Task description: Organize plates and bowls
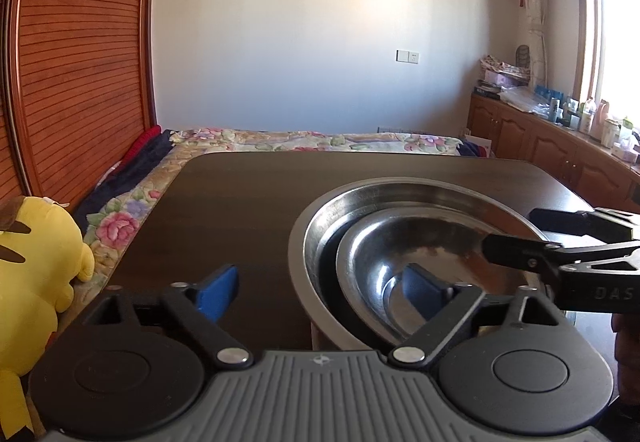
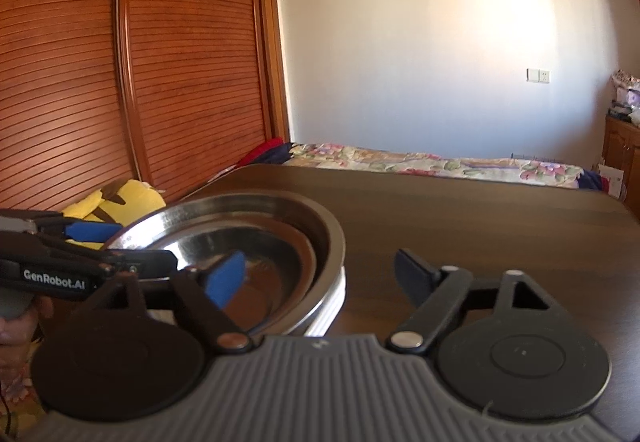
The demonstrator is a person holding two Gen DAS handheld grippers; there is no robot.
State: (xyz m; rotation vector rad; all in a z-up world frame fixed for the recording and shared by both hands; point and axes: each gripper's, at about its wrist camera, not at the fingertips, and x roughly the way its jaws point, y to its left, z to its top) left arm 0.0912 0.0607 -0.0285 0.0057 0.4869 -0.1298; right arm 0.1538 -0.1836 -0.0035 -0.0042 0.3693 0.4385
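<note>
**Both grippers wide at the stacked bowls**

The left gripper (image 1: 318, 288) stands released, jaws spread wide, one finger inside the small bowl (image 1: 424, 254) and one outside the big bowl (image 1: 320, 234). The right gripper (image 2: 320, 274) is spread too, straddling the rim at 3 o'clock, clasping nothing. The small bowl nests in the big one on the dark table (image 1: 240, 193). A yellow plush toy (image 1: 36, 270) lies at 9 o'clock, a floral bed (image 1: 320, 139) at 12
</note>
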